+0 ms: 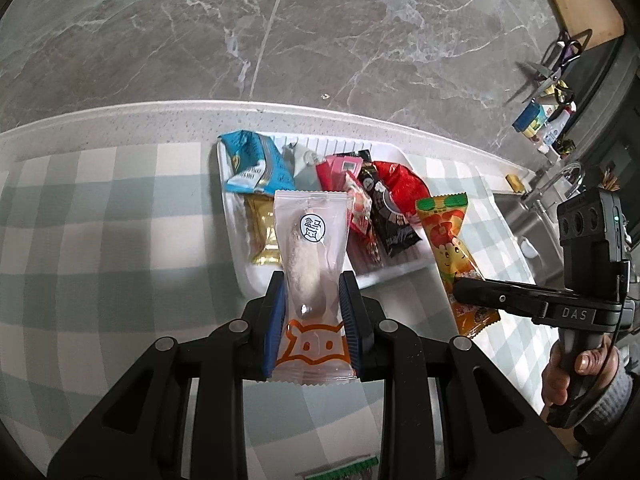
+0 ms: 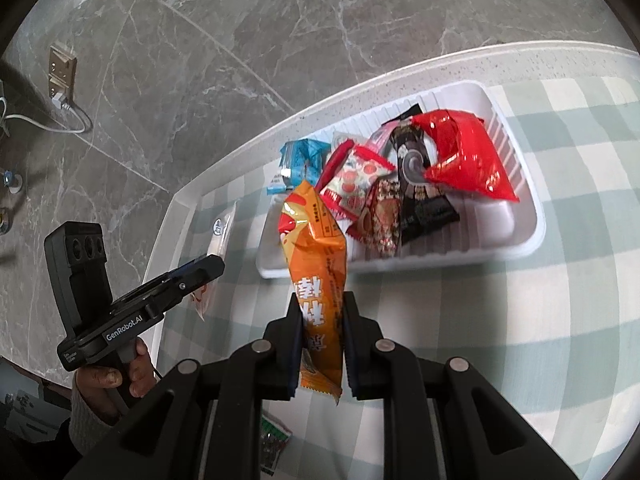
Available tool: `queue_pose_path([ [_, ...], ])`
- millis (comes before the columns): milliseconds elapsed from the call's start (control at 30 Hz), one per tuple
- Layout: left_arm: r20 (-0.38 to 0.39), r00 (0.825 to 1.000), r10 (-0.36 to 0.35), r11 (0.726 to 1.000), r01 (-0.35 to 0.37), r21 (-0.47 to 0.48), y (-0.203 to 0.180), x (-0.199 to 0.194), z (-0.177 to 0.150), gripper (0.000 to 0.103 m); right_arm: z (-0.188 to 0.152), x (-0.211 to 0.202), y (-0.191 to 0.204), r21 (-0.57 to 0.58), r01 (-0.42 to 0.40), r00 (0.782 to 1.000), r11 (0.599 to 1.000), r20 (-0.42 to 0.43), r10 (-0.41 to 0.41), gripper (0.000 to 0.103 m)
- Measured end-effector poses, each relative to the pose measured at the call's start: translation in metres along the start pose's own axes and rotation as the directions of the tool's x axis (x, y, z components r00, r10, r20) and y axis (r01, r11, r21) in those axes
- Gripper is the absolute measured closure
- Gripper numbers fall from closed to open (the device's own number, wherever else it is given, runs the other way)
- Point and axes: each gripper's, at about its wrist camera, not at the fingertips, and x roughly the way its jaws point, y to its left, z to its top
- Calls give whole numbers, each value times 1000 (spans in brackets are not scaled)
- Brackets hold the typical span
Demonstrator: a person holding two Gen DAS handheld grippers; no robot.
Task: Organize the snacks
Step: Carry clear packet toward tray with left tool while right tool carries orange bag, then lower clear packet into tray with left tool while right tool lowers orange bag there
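Your left gripper (image 1: 312,300) clamps the clear pack (image 1: 310,240), your right gripper (image 2: 322,344) the orange bar (image 2: 316,264), both poised near the tray (image 2: 516,248) at mid-frame for dropping in

Grey marble-veined tiles (image 1: 320,32) cover the wall beyond a white speckled table (image 1: 120,120) spread with a pale green checked cloth (image 1: 100,220). A gold wall socket (image 2: 62,74) with a white cable (image 2: 48,126) sits far left.

Black tongs (image 1: 312,300) with blue ribbed pads (image 1: 276,316), silver pivot screws, "DAS" and "GenRobot.AI" lettering, grey knit sleeve cuffs
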Motion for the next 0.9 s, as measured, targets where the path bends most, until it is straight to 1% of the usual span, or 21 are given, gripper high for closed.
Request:
queue_pose_path([
  [433, 0, 1000, 1, 1000, -1, 5, -8, 23, 32, 78, 42, 13, -12, 20, 0, 1000, 1000, 25, 0, 83],
  [667, -4, 1000, 12, 1000, -12, 6, -11, 38, 49, 78, 63, 23, -23, 37, 13, 999, 999, 28, -14, 83],
  [900, -15, 1000, 23, 1000, -23, 6, -13, 56, 63, 78, 79, 31, -27, 31, 30, 999, 999, 38, -31, 83],
])
